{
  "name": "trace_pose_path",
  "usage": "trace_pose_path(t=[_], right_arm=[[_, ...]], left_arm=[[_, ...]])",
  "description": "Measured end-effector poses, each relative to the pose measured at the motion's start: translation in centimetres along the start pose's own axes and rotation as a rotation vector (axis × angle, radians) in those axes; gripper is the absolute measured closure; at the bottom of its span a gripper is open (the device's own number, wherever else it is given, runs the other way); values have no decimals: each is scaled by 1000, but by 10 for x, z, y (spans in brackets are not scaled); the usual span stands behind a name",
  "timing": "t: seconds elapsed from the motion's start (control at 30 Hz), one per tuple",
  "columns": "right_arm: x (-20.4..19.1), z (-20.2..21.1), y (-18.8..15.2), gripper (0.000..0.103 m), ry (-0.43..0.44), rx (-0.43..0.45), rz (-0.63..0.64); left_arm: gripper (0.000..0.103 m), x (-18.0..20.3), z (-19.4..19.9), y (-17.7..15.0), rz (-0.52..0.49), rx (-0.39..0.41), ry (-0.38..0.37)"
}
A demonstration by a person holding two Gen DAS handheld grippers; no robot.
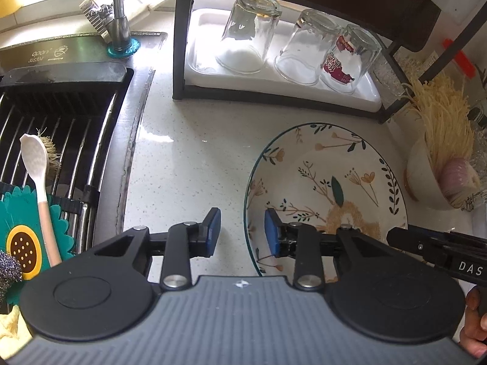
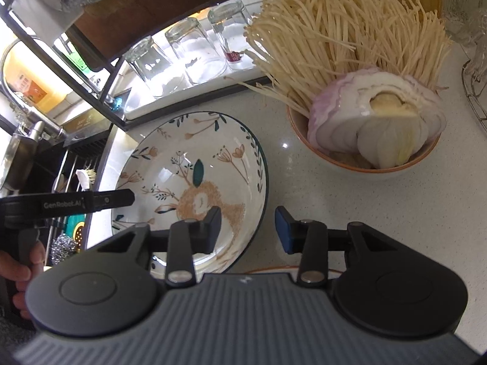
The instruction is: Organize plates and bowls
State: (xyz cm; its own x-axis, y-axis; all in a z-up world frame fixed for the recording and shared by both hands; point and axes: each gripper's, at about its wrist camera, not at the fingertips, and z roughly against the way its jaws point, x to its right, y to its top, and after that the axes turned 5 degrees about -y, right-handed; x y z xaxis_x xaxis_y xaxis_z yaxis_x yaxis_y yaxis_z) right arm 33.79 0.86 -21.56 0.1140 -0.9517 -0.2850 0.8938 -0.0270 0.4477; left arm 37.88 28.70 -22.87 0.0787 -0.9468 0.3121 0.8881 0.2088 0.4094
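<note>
The left gripper (image 1: 242,231) has its fingers partly spread, straddling the left rim of the floral plate (image 1: 328,188) without touching it. The right gripper (image 2: 248,228) has fingers likewise partly spread astride the plate's right rim, pinching nothing.

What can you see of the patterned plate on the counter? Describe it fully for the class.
The plate is round, deep and glossy white, like ceramic, with a dark teal rim, leaf and flower sprigs and a tan deer. It lies flat and empty on the speckled counter. The left gripper and right gripper straddle opposite edges; contact is unclear.

Left tool (image 1: 242,232) and right tool (image 2: 248,229) both angled downward, jaws partly apart, nothing clamped.
</note>
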Motion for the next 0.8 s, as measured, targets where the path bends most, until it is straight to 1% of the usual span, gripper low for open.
trace_pose_path(t=[0.1,0.13,0.3,0.4,0.5,0.6,0.67,0.8], right_arm=[[1,-3,0,67,-2,-3,-10],[1,-5,0,70,0,-9,-9],[-1,-5,-2,73,14,5,-5],[0,-8,-2,79,11,-1,-4],[0,-10,-3,82,13,-17,4],[2,-10,-3,82,26,-20,-8],[2,-9,-2,82,30,-13,0],[1,-5,-1,82,28,0,8]], left_arm=[[70,-1,-3,1,1,-1,-1],[71,-1,-3,1,0,0,-4],[75,3,-8,4,-24,-4,-9],[75,3,-13,4,1,-17,-32],[75,4,-14,4,5,-9,-33],[75,1,-14,5,29,-1,-51],[79,0,-14,5,47,-7,-74],[80,1,-12,5,58,-18,-68]])
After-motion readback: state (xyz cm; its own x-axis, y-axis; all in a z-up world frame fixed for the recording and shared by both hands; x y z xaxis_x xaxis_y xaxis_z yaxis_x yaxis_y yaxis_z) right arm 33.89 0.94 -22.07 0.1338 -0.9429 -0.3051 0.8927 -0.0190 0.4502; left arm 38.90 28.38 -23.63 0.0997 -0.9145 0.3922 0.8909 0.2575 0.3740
